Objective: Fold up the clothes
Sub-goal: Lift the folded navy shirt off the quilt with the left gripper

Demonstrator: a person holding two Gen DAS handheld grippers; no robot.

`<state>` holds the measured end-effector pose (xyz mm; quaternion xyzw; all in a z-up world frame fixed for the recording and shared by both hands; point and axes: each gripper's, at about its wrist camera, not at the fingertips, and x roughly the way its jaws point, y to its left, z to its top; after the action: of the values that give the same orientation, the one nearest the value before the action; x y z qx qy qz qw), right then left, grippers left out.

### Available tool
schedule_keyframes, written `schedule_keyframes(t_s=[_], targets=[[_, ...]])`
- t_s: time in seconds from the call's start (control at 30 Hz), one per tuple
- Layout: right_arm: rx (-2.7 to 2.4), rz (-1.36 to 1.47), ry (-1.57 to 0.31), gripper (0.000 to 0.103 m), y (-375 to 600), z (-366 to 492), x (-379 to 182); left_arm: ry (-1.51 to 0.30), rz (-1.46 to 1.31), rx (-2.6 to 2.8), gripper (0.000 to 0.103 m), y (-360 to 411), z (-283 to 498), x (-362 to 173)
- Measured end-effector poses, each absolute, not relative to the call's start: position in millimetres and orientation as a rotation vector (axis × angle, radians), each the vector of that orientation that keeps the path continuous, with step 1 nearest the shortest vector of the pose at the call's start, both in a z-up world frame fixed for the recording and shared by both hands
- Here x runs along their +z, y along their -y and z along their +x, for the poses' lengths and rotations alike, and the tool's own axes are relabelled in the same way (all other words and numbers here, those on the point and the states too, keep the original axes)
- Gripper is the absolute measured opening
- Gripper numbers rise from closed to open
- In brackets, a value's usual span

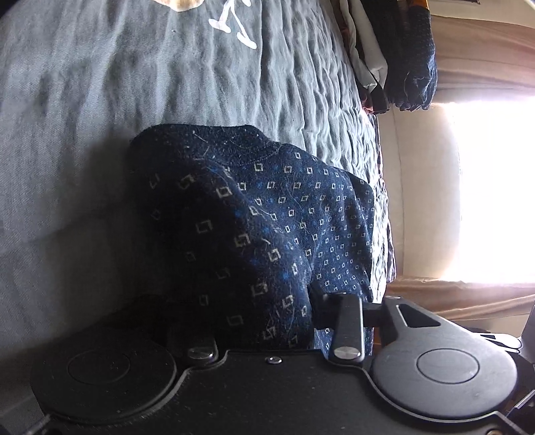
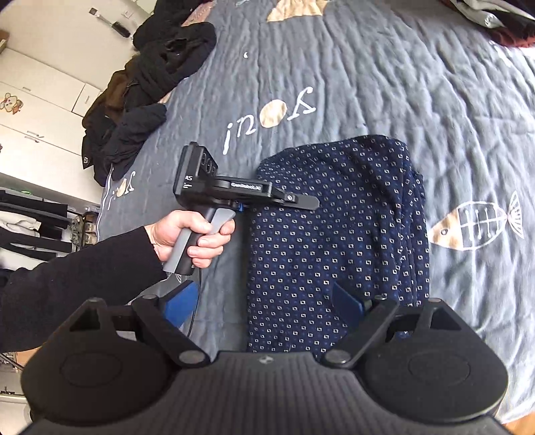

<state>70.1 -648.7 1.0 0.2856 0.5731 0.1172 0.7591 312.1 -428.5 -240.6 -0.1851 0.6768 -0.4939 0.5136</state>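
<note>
A navy sweater (image 2: 334, 234) with small white squares lies folded on the grey bedspread (image 2: 418, 87). A hand (image 2: 190, 234) holds my left gripper (image 2: 301, 200) at the sweater's left edge, trigger squeezed. In the left wrist view, sweater fabric (image 1: 260, 217) bunches up between the fingers of the left gripper (image 1: 267, 318), which is shut on it. One finger (image 1: 347, 321) shows; the other is hidden under cloth. My right gripper (image 2: 264, 301) hovers open over the sweater's near edge, its blue pads (image 2: 180, 301) wide apart and holding nothing.
A heap of dark clothes (image 2: 150, 83) lies at the bed's far left edge, and more garments (image 2: 495, 20) sit at the far right. White cabinets (image 2: 40, 100) stand left of the bed. A clothes stack (image 1: 394, 60) sits near a bright window (image 1: 495, 190).
</note>
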Motion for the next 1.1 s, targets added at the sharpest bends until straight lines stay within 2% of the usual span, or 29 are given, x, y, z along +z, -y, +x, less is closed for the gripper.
schedule_keyframes(t_s=[0.47, 1.1], targets=[[0.395, 0.652, -1.297, 0.087, 677.2, 56.4, -19.7, -1.63, -0.428, -1.183, 0.031, 436.9, 311.6, -239.8], [0.503, 0.933, -1.384, 0.087, 756.9, 12.3, -154.8, -1.63, -0.407, -1.183, 0.034, 439.6, 311.2, -239.2]])
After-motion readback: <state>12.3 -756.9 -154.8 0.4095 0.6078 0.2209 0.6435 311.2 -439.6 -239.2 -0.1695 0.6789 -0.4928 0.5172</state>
